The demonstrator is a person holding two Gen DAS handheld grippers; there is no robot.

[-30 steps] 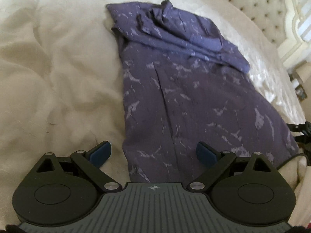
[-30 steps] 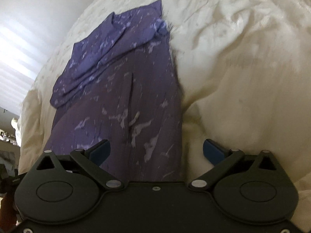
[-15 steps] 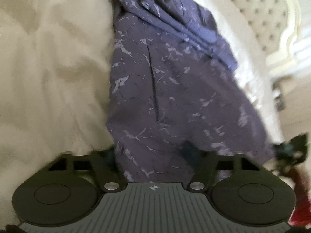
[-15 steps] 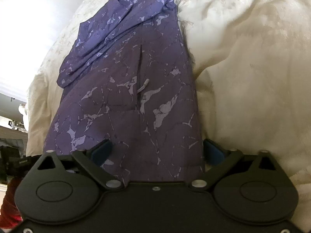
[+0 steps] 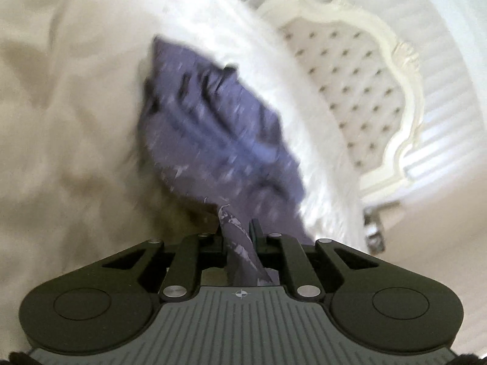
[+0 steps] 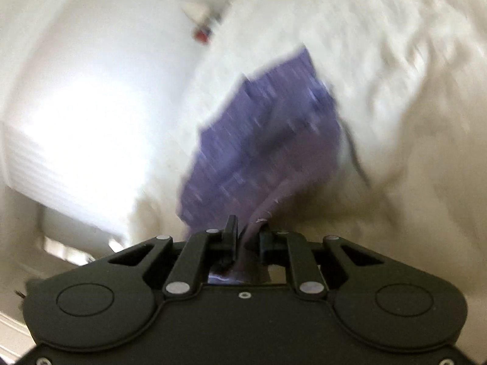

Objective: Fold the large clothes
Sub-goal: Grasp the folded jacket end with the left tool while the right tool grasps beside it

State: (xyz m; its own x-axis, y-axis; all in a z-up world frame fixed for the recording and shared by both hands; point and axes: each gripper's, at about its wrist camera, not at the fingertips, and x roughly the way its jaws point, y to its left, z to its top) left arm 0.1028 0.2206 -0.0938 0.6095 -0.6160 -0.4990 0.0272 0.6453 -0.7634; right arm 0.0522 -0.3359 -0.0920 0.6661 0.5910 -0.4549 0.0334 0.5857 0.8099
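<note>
A purple patterned garment [image 5: 213, 127] lies on a cream bed cover [image 5: 67, 127], its near end lifted. My left gripper [image 5: 237, 228] is shut on the near edge of the garment, with cloth bunched between its jaws. In the right wrist view the same garment [image 6: 261, 146] stretches away from me, and my right gripper [image 6: 248, 231] is shut on its near edge too. Both views are blurred by motion.
A cream tufted headboard [image 5: 359, 85] stands at the right of the left wrist view. A bright window [image 6: 76, 133] fills the left of the right wrist view. The rumpled bed cover [image 6: 411, 121] surrounds the garment.
Both grippers went from open over the garment's near edge to shut on it. Both have lifted, pulling the near end up, so the garment looks shorter and bunched.
</note>
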